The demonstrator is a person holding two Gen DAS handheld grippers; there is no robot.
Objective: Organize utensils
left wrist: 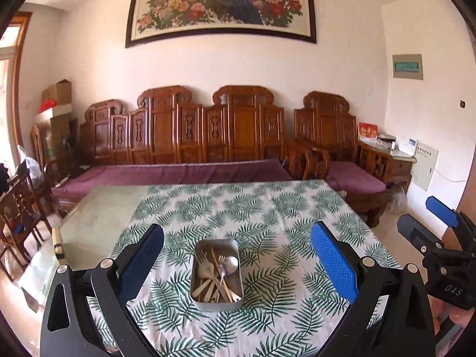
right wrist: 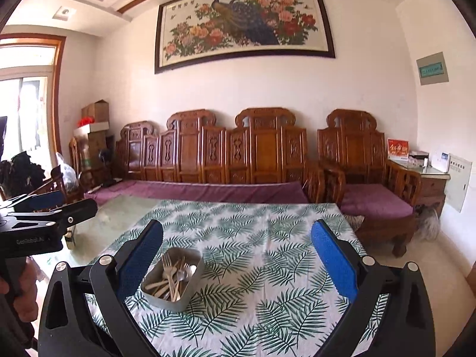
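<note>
A grey metal tin [left wrist: 216, 304] stands on the leaf-print tablecloth [left wrist: 267, 214], holding several forks, spoons and chopsticks [left wrist: 220, 273]. My left gripper [left wrist: 238, 264] hangs open above the table, with the tin straight ahead between its blue pads. The right gripper [left wrist: 428, 220] shows at the far right of the left wrist view, also open. In the right wrist view the tin [right wrist: 190, 294] sits toward the left, close to the left pad of my open right gripper [right wrist: 238, 264]. The utensils [right wrist: 174, 276] lie jumbled inside. The left gripper [right wrist: 56, 205] appears at the left edge, held by a hand [right wrist: 17, 285].
The cloth covers the right part of a glass-topped table [left wrist: 98, 217]. A carved wooden sofa with purple cushions [left wrist: 178, 172] runs behind the table. Wooden chairs [left wrist: 17, 208] stand to the left. A side cabinet [right wrist: 428, 178] with small items sits at the far right.
</note>
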